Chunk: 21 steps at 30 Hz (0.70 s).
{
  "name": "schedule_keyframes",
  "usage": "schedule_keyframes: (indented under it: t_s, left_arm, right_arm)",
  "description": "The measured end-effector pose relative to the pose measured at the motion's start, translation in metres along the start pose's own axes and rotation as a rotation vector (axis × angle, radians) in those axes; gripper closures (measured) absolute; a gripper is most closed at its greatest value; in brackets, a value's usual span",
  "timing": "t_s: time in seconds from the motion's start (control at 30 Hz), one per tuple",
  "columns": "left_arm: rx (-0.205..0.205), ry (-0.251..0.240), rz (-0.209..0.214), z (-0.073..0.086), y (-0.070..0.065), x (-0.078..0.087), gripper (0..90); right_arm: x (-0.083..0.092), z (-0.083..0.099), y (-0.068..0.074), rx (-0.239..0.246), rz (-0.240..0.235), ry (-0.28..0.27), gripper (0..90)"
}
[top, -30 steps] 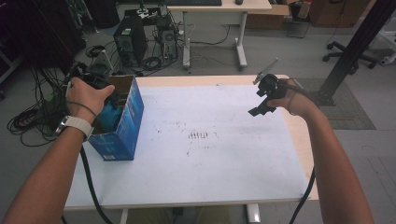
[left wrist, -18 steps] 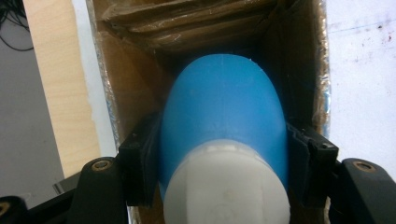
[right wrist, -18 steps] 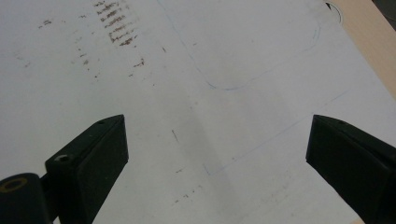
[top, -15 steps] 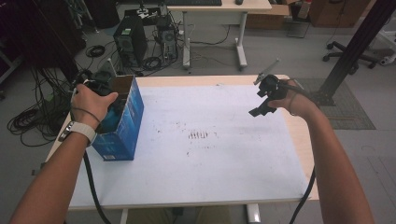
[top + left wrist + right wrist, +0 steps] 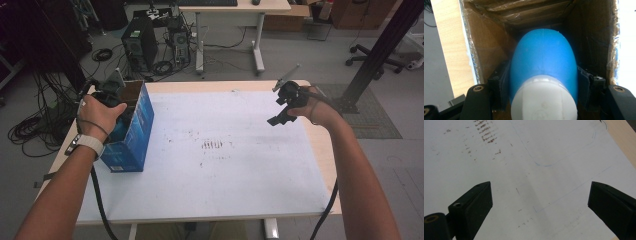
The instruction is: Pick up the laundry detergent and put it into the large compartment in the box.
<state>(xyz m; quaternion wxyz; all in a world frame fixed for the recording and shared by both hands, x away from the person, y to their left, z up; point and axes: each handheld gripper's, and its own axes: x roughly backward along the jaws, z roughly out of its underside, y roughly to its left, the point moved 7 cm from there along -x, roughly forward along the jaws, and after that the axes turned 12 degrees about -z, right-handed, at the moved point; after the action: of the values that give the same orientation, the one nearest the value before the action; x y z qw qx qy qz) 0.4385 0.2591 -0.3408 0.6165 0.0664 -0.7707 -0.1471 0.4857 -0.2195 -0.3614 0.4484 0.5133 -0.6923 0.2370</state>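
High view, left hand: reaches down into the open blue box at the table's left edge.
Left gripper: clamps the blue bottle inside the box.
Right gripper: hovers over the table's right side, jaws spread, holding nothing.

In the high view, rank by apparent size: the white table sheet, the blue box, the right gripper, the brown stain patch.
1. white table sheet
2. blue box
3. right gripper
4. brown stain patch, though the raised gripper's nearness to the camera makes this last pair unsure.

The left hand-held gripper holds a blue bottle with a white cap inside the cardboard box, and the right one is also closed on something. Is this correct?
Not fully. The right hand-held gripper is open and holds nothing, as the right gripper view shows. The left hand-held gripper does hold the blue bottle with its white cap inside the cardboard box.
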Motion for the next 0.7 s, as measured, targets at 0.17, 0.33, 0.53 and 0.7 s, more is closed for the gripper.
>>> schedule_keyframes:
  t_s: [0.17,0.33,0.53,0.7]
  left_arm:
    - [0.0,0.0,0.001,-0.0003,0.0,-0.0005,37.3]
    - [0.003,-0.007,0.016,-0.0018,0.0009,-0.0012,37.1]
    - [0.012,-0.009,0.031,-0.0023,0.0024,-0.0019,36.4]
    - [0.006,-0.004,0.034,-0.0027,0.0014,-0.0027,34.4]
  right_arm:
    - [-0.0009,-0.0001,0.0004,0.0,-0.002,0.001,5.7]
    - [-0.0012,0.0003,0.0007,0.0,-0.003,0.003,5.7]
    - [-0.0007,0.0013,0.0001,-0.003,-0.002,0.002,5.7]
    - [-0.0014,0.0018,0.0004,-0.003,-0.003,0.004,5.7]
